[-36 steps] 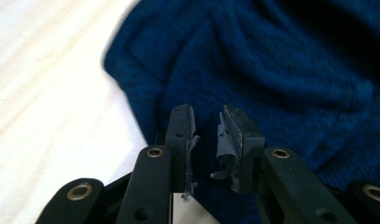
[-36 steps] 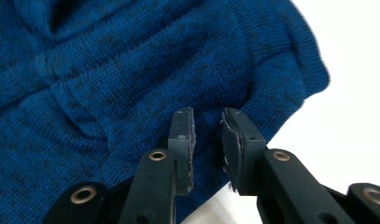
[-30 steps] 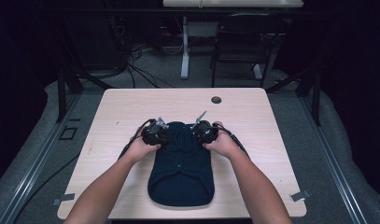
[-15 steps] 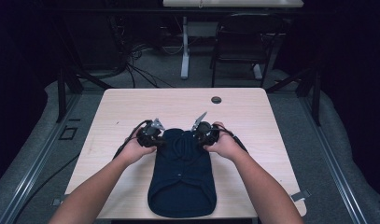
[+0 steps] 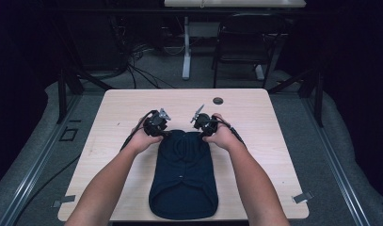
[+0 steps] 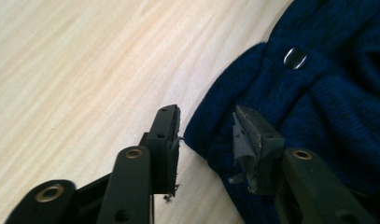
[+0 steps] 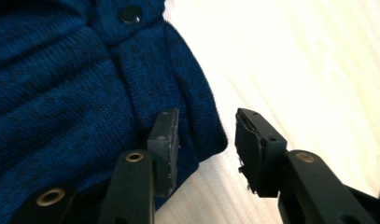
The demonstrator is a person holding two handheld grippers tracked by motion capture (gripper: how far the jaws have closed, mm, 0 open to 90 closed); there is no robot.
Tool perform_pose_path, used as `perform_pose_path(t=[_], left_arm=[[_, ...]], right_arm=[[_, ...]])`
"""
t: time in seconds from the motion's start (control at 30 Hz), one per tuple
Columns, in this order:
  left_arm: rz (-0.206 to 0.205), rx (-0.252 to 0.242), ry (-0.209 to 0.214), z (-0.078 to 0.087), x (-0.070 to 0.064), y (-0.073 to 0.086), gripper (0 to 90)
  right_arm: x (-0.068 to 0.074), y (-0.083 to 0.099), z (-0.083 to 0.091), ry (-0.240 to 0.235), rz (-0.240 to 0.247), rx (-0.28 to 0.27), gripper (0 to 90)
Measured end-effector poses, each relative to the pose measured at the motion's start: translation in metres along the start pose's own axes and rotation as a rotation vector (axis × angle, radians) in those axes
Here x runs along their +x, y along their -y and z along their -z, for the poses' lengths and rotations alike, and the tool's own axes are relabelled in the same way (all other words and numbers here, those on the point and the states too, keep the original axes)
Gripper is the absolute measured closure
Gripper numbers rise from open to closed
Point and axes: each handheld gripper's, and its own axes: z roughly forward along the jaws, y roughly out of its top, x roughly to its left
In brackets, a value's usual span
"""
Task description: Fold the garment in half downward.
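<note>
A dark blue knitted garment (image 5: 183,176) lies folded lengthwise on the wooden table (image 5: 255,117), its far end between the two hands. My left gripper (image 5: 157,127) sits at the garment's far left corner, open, with the knit edge (image 6: 211,135) lying between its jaws. My right gripper (image 5: 204,126) is at the far right corner, open as well, straddling the garment's edge (image 7: 204,135). A snap button (image 6: 295,58) shows on the knit in the left gripper view, and another snap button (image 7: 130,15) in the right gripper view.
A small dark round grommet (image 5: 218,100) is set in the table near its far edge. Bare wood stretches left and right of the garment. Behind the table stand a chair (image 5: 241,47) and a desk leg (image 5: 186,47) with cables on the floor.
Both hands have moved a little farther up the table, and the garment now lies longer and flatter. The jaws stand open around its far corners.
</note>
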Motion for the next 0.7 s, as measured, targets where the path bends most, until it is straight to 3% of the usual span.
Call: perform_pose_path(t=[0.17,0.37,0.47,0.53,0.6,0.7], left_arm=[[-0.006,0.038,-0.013,-0.007,-0.002,0.0,56.5],[-0.019,0.051,-0.019,-0.008,-0.004,-0.001,57.3],[-0.012,0.051,-0.008,-0.008,-0.004,-0.001,58.0],[-0.019,0.057,0.016,-0.008,-0.005,-0.001,67.4],[-0.036,0.064,0.01,-0.008,-0.009,-0.003,74.3],[-0.052,0.068,0.001,-0.008,-0.011,-0.003,77.3]], right_arm=[[-0.002,0.001,-0.008,0.004,-0.006,0.019,52.4],[-0.002,0.003,-0.008,-0.047,-0.036,0.02,64.2],[0.001,0.002,-0.008,-0.04,-0.031,0.021,70.8],[0.005,0.001,-0.006,-0.012,0.011,0.037,73.7],[0.008,0.0,-0.006,0.004,0.037,0.033,75.6],[0.009,0.001,-0.005,0.009,0.042,0.035,76.9]])
